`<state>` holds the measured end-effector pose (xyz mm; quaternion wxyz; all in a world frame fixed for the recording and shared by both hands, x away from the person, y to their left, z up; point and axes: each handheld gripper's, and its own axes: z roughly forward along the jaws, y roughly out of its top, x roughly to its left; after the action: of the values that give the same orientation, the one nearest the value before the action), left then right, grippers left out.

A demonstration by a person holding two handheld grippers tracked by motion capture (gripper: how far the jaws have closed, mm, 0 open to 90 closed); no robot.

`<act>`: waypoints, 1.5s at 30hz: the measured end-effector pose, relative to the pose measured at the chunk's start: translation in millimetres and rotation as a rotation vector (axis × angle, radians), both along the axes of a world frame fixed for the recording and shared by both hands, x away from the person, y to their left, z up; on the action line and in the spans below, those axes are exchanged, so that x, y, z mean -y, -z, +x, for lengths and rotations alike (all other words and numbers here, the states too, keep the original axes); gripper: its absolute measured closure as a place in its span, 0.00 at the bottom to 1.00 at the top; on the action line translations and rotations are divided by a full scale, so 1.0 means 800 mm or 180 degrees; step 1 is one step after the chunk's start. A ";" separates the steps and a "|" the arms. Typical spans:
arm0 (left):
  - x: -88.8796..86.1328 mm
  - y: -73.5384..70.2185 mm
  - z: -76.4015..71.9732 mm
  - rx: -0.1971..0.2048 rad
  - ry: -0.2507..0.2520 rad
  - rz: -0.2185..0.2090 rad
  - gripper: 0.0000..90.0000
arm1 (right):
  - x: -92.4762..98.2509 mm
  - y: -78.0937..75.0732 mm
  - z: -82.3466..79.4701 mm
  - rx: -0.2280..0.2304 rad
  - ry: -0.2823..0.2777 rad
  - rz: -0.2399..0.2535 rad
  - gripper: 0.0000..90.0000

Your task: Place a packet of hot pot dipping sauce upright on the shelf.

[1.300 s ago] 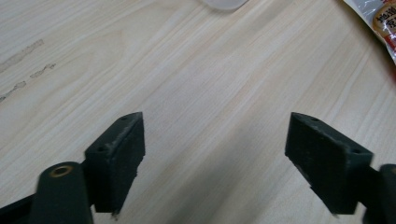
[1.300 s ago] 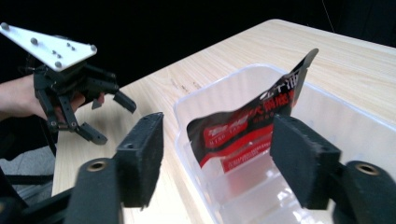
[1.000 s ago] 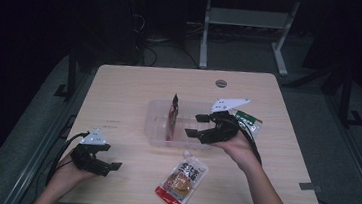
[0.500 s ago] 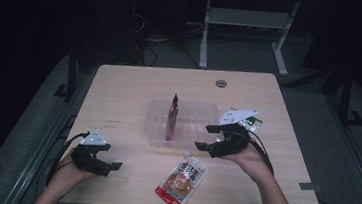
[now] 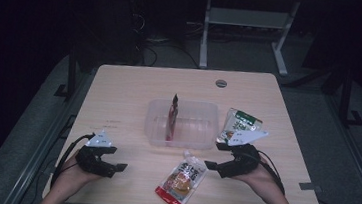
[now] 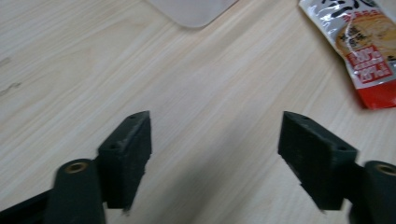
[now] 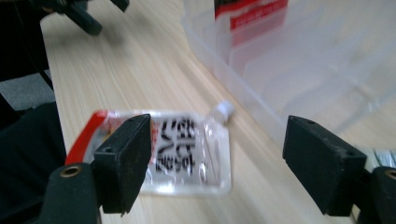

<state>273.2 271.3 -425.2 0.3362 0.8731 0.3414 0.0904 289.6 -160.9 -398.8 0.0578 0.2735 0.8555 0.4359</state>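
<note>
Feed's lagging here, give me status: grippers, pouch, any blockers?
Right gripper open, beside red spouted pouch, jaws just opening, nothing between. Left gripper open, jaws just narrowed, nothing between. Clear bin close behind pouch.

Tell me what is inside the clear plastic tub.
Inside the clear plastic tub, one red pouch stands on edge near its left side; the other part of the floor looks bare. The pouch's far face is turned away and cannot be read.

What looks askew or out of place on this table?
Inside the clear plastic tub, one red packet stands on edge rather than lying flat. A red-and-white spouted pouch lies slanted on the wooden table in front of the tub, and a green-and-white packet lies to its right. Nothing looks spilled or damaged.
</note>
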 end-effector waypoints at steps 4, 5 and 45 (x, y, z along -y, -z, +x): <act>0.012 -0.004 -0.003 -0.0033 0.0066 -0.0044 0.43 | 0.014 0.008 -0.010 -0.0037 0.0098 -0.0022 0.25; 0.015 -0.005 -0.004 -0.0039 0.0082 -0.0056 0.47 | 0.017 0.010 -0.012 -0.0041 0.0125 -0.0028 0.24; 0.232 0.032 -0.036 -0.0382 0.1257 -0.0066 1.00 | 0.047 0.053 -0.023 -0.0166 0.0409 -0.0096 0.20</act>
<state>244.1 85.4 -450.7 0.3354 0.9233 0.1840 -0.0330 271.0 -198.4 -440.9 0.0674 0.3382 0.8438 0.4111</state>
